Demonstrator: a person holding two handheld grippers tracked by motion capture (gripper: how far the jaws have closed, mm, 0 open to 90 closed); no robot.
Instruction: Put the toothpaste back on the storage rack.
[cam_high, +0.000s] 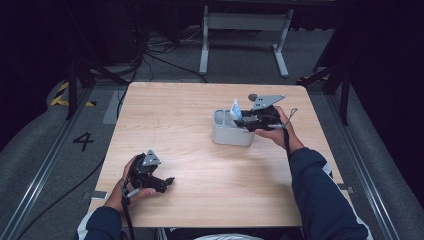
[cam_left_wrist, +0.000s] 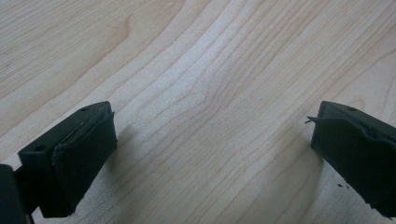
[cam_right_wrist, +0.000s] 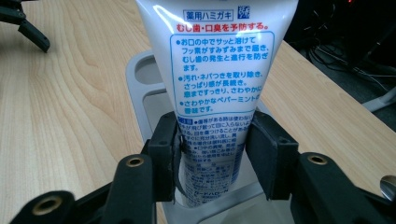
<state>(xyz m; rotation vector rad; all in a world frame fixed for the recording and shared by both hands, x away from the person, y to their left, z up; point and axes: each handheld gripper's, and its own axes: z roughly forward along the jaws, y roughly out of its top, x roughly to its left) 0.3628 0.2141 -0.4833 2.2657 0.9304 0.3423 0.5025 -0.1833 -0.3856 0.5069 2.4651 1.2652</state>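
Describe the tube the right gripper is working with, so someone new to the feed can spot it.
Find the grey caddy right of centre on the wooden table. The toothpaste tube stands upright in it, between the pads of the right gripper. It is white with blue and red Japanese print, the only printed item there.
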